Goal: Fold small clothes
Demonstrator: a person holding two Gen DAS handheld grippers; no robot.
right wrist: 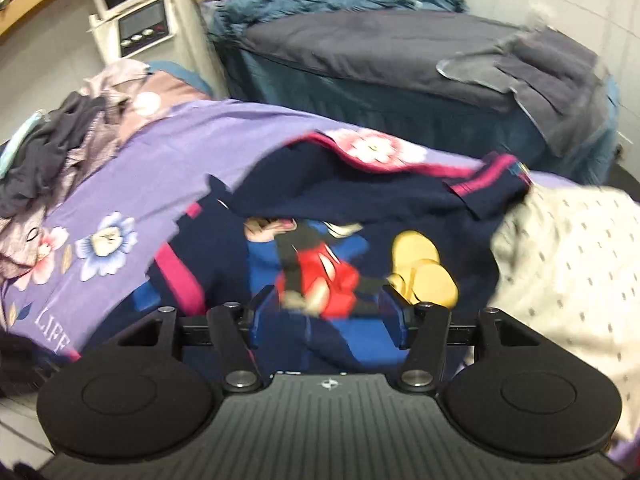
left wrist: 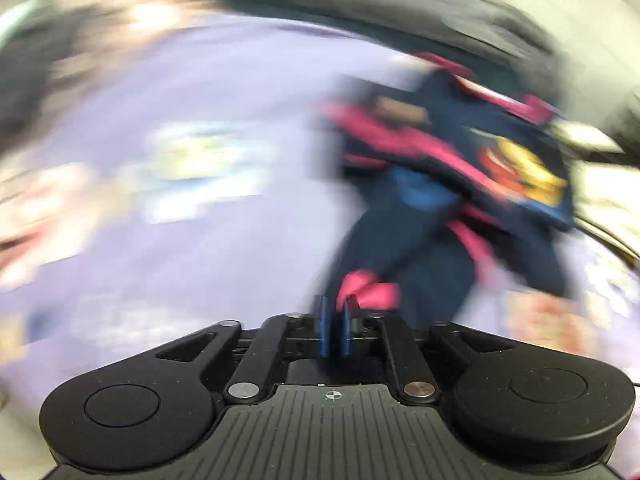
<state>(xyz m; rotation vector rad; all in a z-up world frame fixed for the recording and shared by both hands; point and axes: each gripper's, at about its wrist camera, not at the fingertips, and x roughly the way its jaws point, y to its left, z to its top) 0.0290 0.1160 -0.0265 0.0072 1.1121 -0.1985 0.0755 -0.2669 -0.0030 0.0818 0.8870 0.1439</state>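
Navy garment [right wrist: 360, 196] under wide right tongs [right wrist: 326, 320], pink cuff [left wrist: 366, 286] pinched in left tongs [left wrist: 335, 320]

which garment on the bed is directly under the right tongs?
The navy top with pink trim and cartoon print, lying under the open right tongs. The cream dotted cloth lies to its right; the dark heap sits far left.

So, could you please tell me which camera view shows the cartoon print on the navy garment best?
The right wrist view: the cartoon print on the navy garment lies fairly sharp, centred ahead of the right gripper. The left wrist view shows only a blurred red and yellow patch of it.
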